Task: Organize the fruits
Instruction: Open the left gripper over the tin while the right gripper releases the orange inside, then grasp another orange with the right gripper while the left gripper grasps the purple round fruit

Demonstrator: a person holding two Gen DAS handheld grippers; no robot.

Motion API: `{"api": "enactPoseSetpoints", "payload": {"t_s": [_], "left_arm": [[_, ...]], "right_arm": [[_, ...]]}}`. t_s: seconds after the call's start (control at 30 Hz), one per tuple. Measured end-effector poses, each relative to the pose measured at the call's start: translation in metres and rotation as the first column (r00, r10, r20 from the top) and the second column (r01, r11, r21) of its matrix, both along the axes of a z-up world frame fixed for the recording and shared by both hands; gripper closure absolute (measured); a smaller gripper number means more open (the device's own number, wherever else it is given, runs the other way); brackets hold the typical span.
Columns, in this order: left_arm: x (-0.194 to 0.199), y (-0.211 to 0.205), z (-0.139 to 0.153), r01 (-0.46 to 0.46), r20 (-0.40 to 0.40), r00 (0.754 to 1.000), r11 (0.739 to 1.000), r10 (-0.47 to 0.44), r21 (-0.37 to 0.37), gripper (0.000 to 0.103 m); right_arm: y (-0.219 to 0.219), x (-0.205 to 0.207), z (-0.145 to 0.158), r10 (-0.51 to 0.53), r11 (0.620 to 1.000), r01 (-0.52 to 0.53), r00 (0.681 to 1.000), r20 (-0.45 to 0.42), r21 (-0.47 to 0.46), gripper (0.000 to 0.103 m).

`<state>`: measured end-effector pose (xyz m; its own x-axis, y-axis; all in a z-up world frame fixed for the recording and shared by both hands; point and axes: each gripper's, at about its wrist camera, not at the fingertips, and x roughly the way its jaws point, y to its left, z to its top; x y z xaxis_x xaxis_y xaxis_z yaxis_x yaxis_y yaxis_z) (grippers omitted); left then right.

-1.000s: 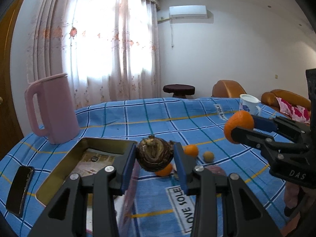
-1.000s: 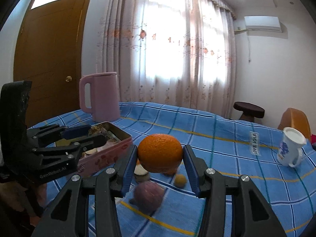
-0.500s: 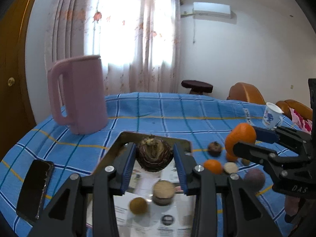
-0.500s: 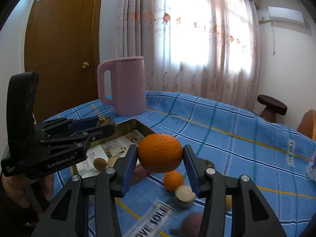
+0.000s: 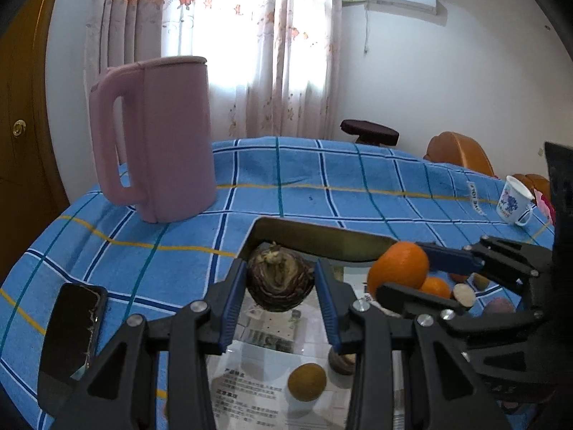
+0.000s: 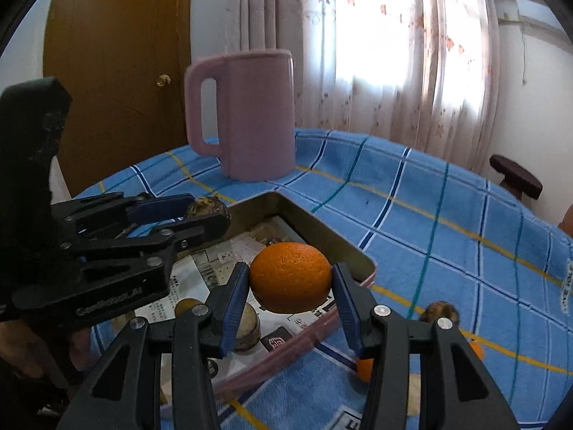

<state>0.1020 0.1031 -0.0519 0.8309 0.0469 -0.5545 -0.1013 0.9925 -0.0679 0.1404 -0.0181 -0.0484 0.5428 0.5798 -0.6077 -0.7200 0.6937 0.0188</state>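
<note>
My left gripper (image 5: 281, 285) is shut on a dark brown scaly fruit (image 5: 280, 281) and holds it over the far end of a metal tray (image 5: 322, 242) lined with newspaper. My right gripper (image 6: 290, 283) is shut on a large orange (image 6: 290, 277), hanging above the tray (image 6: 324, 231) near its right rim. From the left wrist view the orange (image 5: 399, 268) sits just right of the dark fruit. The right wrist view shows the left gripper (image 6: 209, 216) at the left, over the tray. A small brown fruit (image 5: 307, 381) and a round tan piece (image 6: 247, 322) lie in the tray.
A tall pink jug (image 5: 161, 136) stands just beyond the tray. A black phone (image 5: 71, 333) lies on the blue checked cloth at the left. Small oranges (image 5: 435, 286), a purple fruit (image 5: 499, 304) and a dark fruit (image 6: 438, 310) lie right of the tray. A white mug (image 5: 514, 200) stands far right.
Both grippers have swung left with their fruits, from over the loose fruit on the cloth to over the tray. The pink jug now looms closer.
</note>
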Motion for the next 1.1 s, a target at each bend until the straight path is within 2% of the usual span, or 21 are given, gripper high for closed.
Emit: {"api": "enactPoseSetpoints", "payload": {"t_s": [0.37, 0.4, 0.47, 0.5, 0.57, 0.63, 0.73, 0.8, 0.97, 1.1], "left_arm": [[0.001, 0.009, -0.013, -0.034, -0.031, 0.999, 0.999, 0.034, -0.01, 0.061], [0.0, 0.008, -0.013, -0.037, -0.026, 0.999, 0.999, 0.037, -0.009, 0.056], [-0.006, 0.008, -0.01, -0.051, -0.009, 0.999, 0.999, 0.051, -0.007, 0.041], [-0.008, 0.008, -0.009, -0.057, -0.001, 0.998, 0.998, 0.057, -0.008, 0.033], [-0.016, 0.007, -0.005, -0.071, 0.031, 0.997, 0.997, 0.071, -0.008, 0.026], [-0.024, 0.006, -0.002, -0.08, 0.057, 0.995, 0.997, 0.08, -0.011, 0.02], [-0.033, 0.005, 0.001, -0.095, 0.092, 0.991, 0.995, 0.098, -0.032, 0.009], [-0.035, 0.003, 0.001, -0.093, 0.101, 0.99, 0.995, 0.097, -0.045, 0.009], [-0.036, -0.005, -0.001, -0.071, 0.097, 0.992, 0.996, 0.075, -0.05, 0.009], [-0.038, -0.006, -0.002, -0.069, 0.093, 0.993, 0.996, 0.073, -0.051, 0.009]], "right_arm": [[0.013, 0.008, -0.012, 0.021, 1.0, -0.023, 0.996, -0.083, -0.021, 0.053], [0.009, 0.007, -0.009, 0.015, 1.0, -0.017, 0.997, -0.074, -0.015, 0.049], [-0.001, 0.004, -0.001, 0.006, 1.0, -0.006, 0.998, -0.059, 0.0, 0.041], [-0.007, 0.002, 0.004, 0.002, 1.0, -0.002, 0.999, -0.048, 0.005, 0.04], [-0.024, -0.001, 0.014, -0.005, 1.0, 0.005, 1.0, -0.011, -0.004, 0.04], [-0.041, 0.0, 0.02, -0.032, 0.999, 0.033, 0.999, 0.023, -0.041, 0.04], [-0.063, 0.012, 0.022, -0.08, 0.992, 0.083, 0.996, 0.029, -0.097, 0.04], [-0.071, 0.022, 0.017, -0.108, 0.985, 0.107, 0.994, -0.001, -0.138, 0.04], [-0.058, 0.028, -0.002, -0.087, 0.962, 0.073, 0.995, -0.039, -0.264, 0.04], [-0.044, 0.032, -0.015, -0.067, 0.941, 0.038, 0.995, -0.074, -0.335, 0.046]]}}
